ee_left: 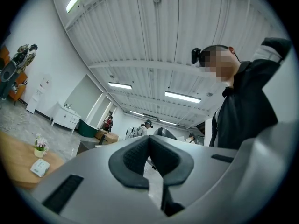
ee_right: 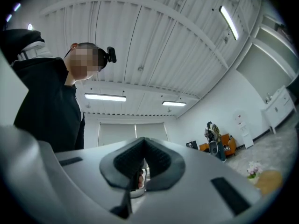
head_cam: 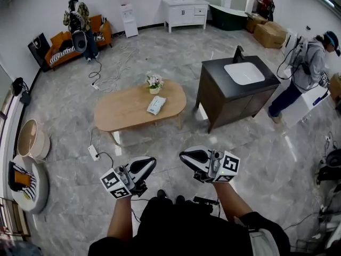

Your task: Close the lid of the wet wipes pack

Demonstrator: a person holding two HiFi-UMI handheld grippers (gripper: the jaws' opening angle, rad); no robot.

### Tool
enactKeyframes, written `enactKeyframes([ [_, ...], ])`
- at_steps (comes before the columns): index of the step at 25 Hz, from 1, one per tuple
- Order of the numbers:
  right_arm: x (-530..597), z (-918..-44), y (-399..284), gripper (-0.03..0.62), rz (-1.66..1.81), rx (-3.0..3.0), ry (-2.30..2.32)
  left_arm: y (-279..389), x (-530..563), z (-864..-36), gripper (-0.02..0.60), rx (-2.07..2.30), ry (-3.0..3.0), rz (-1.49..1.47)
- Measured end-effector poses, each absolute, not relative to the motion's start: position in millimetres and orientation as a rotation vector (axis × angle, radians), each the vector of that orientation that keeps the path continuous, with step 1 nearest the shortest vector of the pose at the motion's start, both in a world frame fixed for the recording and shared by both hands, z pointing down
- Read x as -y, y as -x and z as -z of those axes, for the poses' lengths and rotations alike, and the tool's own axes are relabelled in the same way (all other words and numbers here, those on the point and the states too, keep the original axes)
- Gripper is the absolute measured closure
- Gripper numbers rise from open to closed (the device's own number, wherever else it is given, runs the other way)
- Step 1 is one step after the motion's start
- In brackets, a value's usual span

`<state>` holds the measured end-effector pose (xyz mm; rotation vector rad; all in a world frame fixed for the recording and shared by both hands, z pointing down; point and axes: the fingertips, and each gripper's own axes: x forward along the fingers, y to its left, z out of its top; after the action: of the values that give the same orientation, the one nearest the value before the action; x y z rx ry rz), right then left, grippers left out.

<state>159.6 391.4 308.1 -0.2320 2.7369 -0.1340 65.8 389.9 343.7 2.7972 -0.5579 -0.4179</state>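
Observation:
The wet wipes pack (head_cam: 155,105) is a pale flat packet lying on the oval wooden table (head_cam: 122,111), beside a small pot of flowers (head_cam: 154,82); its lid is too small to make out. Both grippers are held low near my body, well short of the table, tips turned toward each other. My left gripper (head_cam: 151,162) is shut with nothing in it, and so is my right gripper (head_cam: 184,154). The left gripper view looks up past its closed jaw pads (ee_left: 140,155) and catches the pack (ee_left: 39,167) at lower left. In the right gripper view the gripper (ee_right: 144,142) points up at the ceiling.
A dark vanity with a white sink (head_cam: 240,84) stands right of the table. Cables and a power strip (head_cam: 93,152) lie on the tiled floor. An orange sofa (head_cam: 64,44) and a white cabinet (head_cam: 186,12) line the back wall. A person (head_cam: 306,71) stands at right.

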Motion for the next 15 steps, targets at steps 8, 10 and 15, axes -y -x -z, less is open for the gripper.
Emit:
enactKeyframes([
  [8, -407, -287, -156, 0.585, 0.055, -2.796, 0.295, -64, -399, -313, 0.566, 0.569, -2.881, 0.421],
  [10, -404, -289, -153, 0.585, 0.037, -2.813, 0.288, -62, -394, -314, 0.566, 0.583, -2.881, 0.435],
  [15, -406, -298, -143, 0.585, 0.052, -2.831, 0.288, -63, -394, -321, 0.566, 0.569, -2.855, 0.421],
])
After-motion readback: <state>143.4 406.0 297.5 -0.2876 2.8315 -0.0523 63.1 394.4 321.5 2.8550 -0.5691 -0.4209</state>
